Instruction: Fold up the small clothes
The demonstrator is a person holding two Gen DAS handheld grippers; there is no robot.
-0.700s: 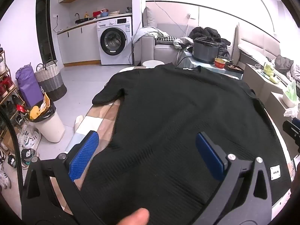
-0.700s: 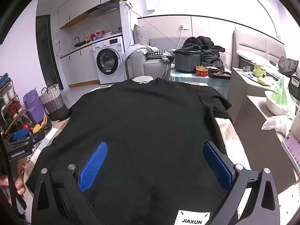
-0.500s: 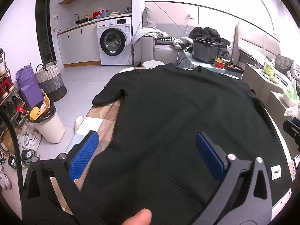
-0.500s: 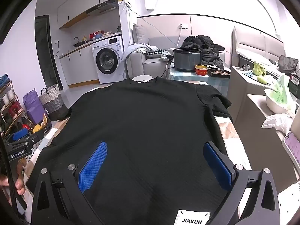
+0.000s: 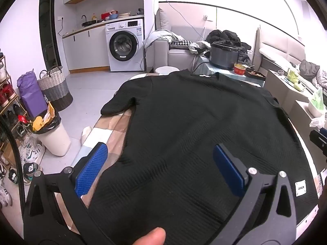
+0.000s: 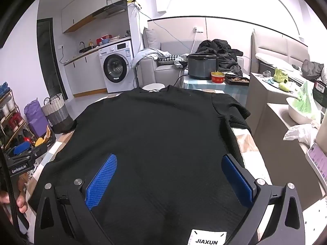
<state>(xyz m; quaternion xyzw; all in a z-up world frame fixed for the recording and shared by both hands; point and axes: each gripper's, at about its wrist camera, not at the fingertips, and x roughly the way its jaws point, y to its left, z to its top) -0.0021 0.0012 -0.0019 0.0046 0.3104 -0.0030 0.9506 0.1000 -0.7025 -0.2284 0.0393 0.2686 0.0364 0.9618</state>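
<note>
A black short-sleeved T-shirt (image 5: 194, 122) lies spread flat on a checked table, collar at the far end. It also shows in the right wrist view (image 6: 155, 132), with a white JIAXUN label (image 6: 207, 237) at its near hem. My left gripper (image 5: 161, 161) is open and empty above the shirt's near left edge. My right gripper (image 6: 169, 173) is open and empty above the near hem. The left sleeve (image 5: 118, 106) and right sleeve (image 6: 233, 112) lie spread outward.
The checked table cover (image 5: 114, 126) shows left of the shirt. A white bin (image 5: 53, 138) and a woven basket (image 5: 55, 89) stand on the floor at left. A rice cooker (image 6: 202, 66), a red bowl (image 6: 217, 77) and a sofa lie beyond the table. A phone (image 6: 318, 161) lies at right.
</note>
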